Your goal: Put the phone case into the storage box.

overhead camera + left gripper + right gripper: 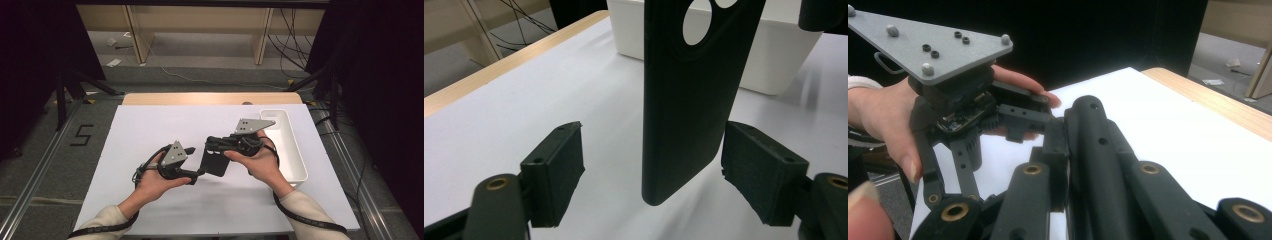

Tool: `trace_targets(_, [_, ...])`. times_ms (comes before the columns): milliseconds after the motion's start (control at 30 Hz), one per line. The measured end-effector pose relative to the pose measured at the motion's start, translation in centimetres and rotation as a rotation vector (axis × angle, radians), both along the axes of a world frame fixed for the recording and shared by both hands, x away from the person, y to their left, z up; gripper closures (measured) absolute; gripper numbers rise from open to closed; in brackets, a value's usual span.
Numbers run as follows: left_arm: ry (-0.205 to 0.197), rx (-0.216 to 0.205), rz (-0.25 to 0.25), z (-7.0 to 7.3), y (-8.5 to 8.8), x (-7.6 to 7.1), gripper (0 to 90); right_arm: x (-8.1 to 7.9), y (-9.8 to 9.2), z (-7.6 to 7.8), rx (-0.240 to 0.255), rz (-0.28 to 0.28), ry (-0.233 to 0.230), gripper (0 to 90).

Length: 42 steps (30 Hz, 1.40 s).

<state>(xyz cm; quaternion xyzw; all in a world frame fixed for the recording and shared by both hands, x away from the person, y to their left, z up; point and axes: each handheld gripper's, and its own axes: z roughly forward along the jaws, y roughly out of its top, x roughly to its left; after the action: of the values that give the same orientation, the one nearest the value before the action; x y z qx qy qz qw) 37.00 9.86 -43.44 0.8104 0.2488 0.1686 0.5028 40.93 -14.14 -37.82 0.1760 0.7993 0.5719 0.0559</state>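
A black phone case [215, 161] with round camera holes hangs over the white board, and my right gripper [216, 143] is shut on its upper end. In the left gripper view the case [689, 100] hangs upright between my left gripper's [659, 175] open jaws. The right pad [764, 172] sits close beside the case's edge, while the left pad [555, 172] stands apart from it. In the high view my left gripper [196, 165] reaches the case from the left. The right gripper view shows my right gripper [1073, 117] with jaws pressed together and the left gripper [1020, 117] just beyond.
A white board [150, 125] covers the table, with a wooden edge [210, 98] at the back. An oblong white bin [292, 150] stands at the right, just behind my right hand; it also appears behind the case [774, 55]. Dark stands and cables surround the table.
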Motion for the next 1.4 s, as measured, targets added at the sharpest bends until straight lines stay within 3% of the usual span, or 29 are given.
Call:
trace_targets(200, [-0.006, 0.001, -0.025, 0.0, 0.0, 0.0, 29.5, -0.2, 0.3, 0.1, -0.011, 0.021, -0.001, 78.0])
trace_targets(967, [0.010, 0.009, -0.101, -0.5, -0.6, 0.0, 30.9, -0.8, 1.2, 0.3, -0.002, 0.089, 0.002, 78.1])
trace_targets(1400, [0.021, -0.004, -0.168, -0.7, -1.0, -0.3, 46.6, -1.0, 1.5, 0.3, 0.015, 0.129, 0.007, 78.1])
